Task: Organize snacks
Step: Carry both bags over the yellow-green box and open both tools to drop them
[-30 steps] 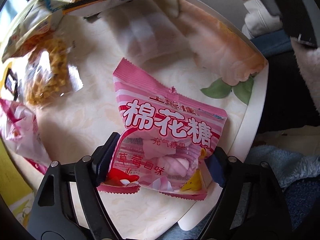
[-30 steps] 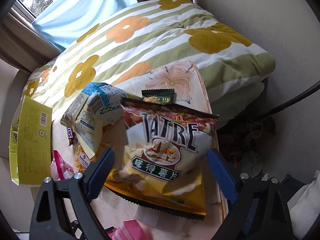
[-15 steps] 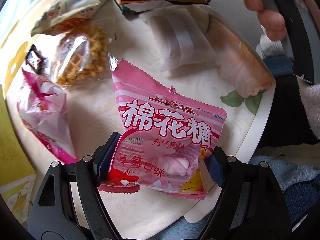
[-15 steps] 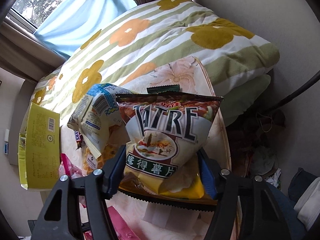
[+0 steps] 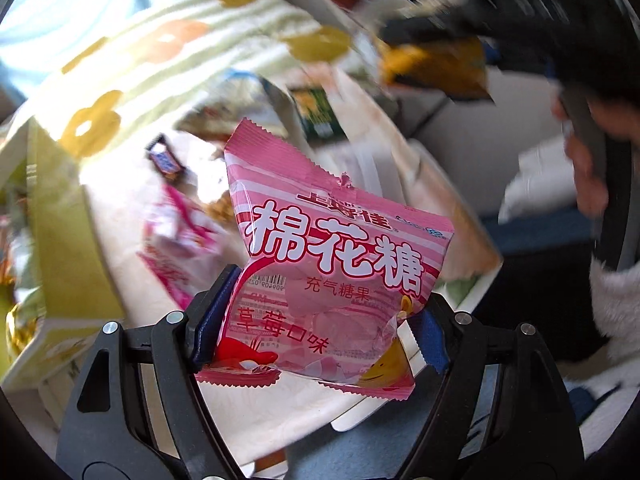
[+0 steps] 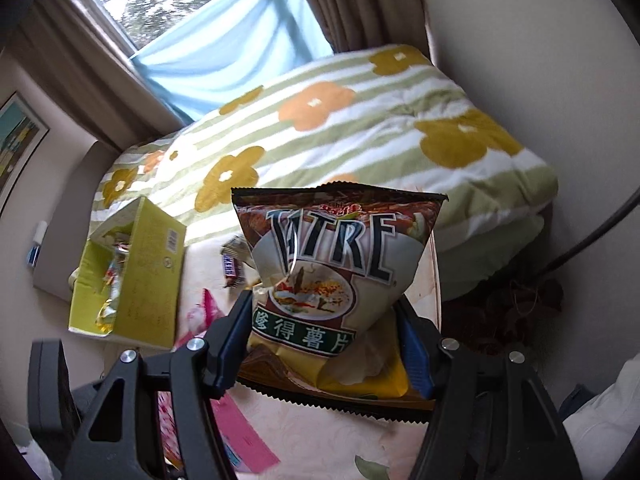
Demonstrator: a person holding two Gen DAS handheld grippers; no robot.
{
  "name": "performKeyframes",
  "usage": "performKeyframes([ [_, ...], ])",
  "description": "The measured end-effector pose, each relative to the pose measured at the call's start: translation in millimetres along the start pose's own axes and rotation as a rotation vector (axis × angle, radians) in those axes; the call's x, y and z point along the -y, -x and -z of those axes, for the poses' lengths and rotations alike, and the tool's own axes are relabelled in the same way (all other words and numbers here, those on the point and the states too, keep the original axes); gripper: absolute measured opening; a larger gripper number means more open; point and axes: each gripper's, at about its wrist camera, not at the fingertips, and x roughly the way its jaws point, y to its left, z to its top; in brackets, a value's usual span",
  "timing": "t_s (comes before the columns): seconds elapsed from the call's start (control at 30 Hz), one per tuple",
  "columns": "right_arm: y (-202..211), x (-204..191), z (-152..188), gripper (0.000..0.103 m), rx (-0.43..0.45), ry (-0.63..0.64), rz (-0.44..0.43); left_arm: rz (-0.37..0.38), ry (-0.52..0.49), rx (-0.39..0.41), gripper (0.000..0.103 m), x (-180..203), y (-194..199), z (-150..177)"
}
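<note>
Your left gripper was clamped on the lower part of the pink plastic marshmallow packet, its blue pads pressing in from both sides, and the packet hung clear of the floral-print table. Your right gripper was closed on the lower half of the brown-and-yellow crisp bag, creasing it at the waist, with the bag also raised off the table.

Beyond the tongs, loose snacks lay on the table: a small dark-wrapped chocolate bar and another pink wrapper. At the table's left edge stood the open yellow-green cardboard box, with some wrapped sweets already inside. A striped, flowered quilt lay behind.

You appeared to be mid-carry with both packets. The next move probably called for bringing each one over the box's open top, one at a time so the bags did not jam, then releasing only once the packet sat within the walls.
</note>
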Motion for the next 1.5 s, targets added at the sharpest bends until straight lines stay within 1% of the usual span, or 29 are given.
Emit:
performKeyframes([
  [0.03,6,-5,-1,0.062,0.009,0.021,-0.005,-0.017,0.023,0.025,0.076,-5,11,-2],
  [0.07,11,-9,-3,0.062,0.015,0.04,-0.01,-0.031,0.042,0.045,0.076,5,19,0],
  [0.1,17,-16,-4,0.062,0.021,0.067,-0.018,-0.045,0.069,0.07,0.076,5,30,-1],
  [0.2,26,-34,-6,0.062,0.032,0.124,-0.04,-0.076,0.154,0.137,0.076,-13,63,-2],
  [0.3,31,-57,-8,0.062,0.046,0.172,-0.069,-0.105,0.232,0.198,0.076,-41,94,1],
  [0.43,29,-97,-9,0.062,0.056,0.227,-0.103,-0.17,0.299,0.251,0.076,-83,131,11],
  [0.53,22,-127,-12,0.062,0.061,0.255,-0.123,-0.192,0.341,0.274,0.076,-114,146,18],
  [0.63,11,-160,-15,0.062,0.066,0.271,-0.152,-0.209,0.368,0.272,0.076,-154,161,30],
  [0.7,-1,-185,-16,0.062,0.061,0.283,-0.163,-0.228,0.396,0.261,0.076,-183,164,40],
  [0.8,-22,-217,-19,0.062,0.046,0.299,-0.179,-0.234,0.442,0.25,0.076,-228,163,54],
  [1.03,-80,-294,-23,0.062,-0.003,0.328,-0.199,-0.248,0.501,0.209,0.076,-310,148,84],
  [1.13,-103,-317,-22,0.062,-0.028,0.33,-0.197,-0.228,0.507,0.174,0.076,-332,132,90],
  [1.23,-122,-332,-20,0.062,-0.058,0.32,-0.192,-0.208,0.494,0.144,0.076,-348,116,89],
  [1.27,-128,-335,-19,0.062,-0.067,0.318,-0.19,-0.214,0.486,0.141,0.079,-350,112,88],
  [1.33,-138,-339,-18,0.062,-0.086,0.312,-0.187,-0.232,0.467,0.12,0.088,-352,104,87],
  [1.37,-142,-339,-18,0.062,-0.095,0.307,-0.188,-0.248,0.459,0.109,0.097,-353,100,87],
  [1.4,-146,-340,-18,0.062,-0.105,0.303,-0.189,-0.268,0.452,0.11,0.1,-353,98,89],
  [1.5,-154,-345,-19,0.063,-0.127,0.315,-0.192,-0.308,0.447,0.094,0.1,-351,93,97],
])
